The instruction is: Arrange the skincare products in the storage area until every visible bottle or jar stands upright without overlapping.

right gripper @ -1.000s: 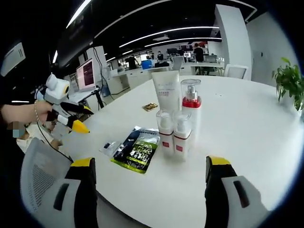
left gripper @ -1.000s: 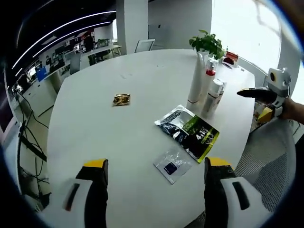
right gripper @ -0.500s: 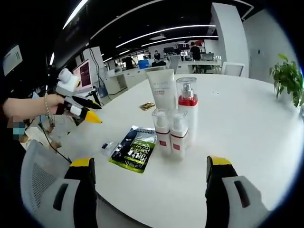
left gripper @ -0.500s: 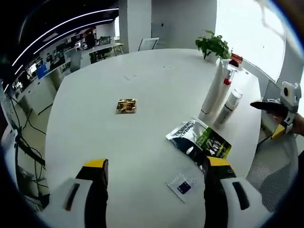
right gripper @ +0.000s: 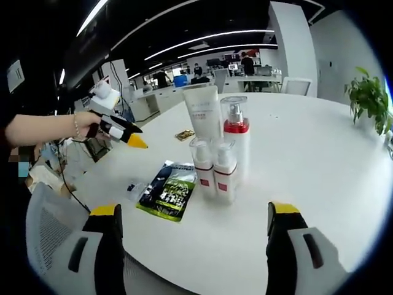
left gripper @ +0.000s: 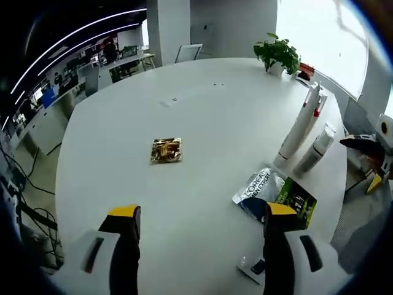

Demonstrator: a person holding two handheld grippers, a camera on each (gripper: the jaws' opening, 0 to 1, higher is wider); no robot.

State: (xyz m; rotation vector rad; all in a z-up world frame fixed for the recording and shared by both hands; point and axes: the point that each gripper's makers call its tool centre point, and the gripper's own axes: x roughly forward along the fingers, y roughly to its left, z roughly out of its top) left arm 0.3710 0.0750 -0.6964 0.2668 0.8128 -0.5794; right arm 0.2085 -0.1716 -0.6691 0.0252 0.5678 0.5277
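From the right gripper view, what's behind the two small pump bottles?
Behind the two small pump bottles stand a white tube and a tall red-collared pump bottle, both upright. Their lower parts are hidden by the small bottles, so whether they touch cannot be told.

On the plain white round table (right gripper: 319, 160) my black, yellow-tipped right gripper (right gripper: 195, 222) faces white skincare bottles (right gripper: 214, 169) banded red (clear caps), a black-and-green foil sachet (right gripper: 164, 190) and a small gold packet (left gripper: 166, 150).
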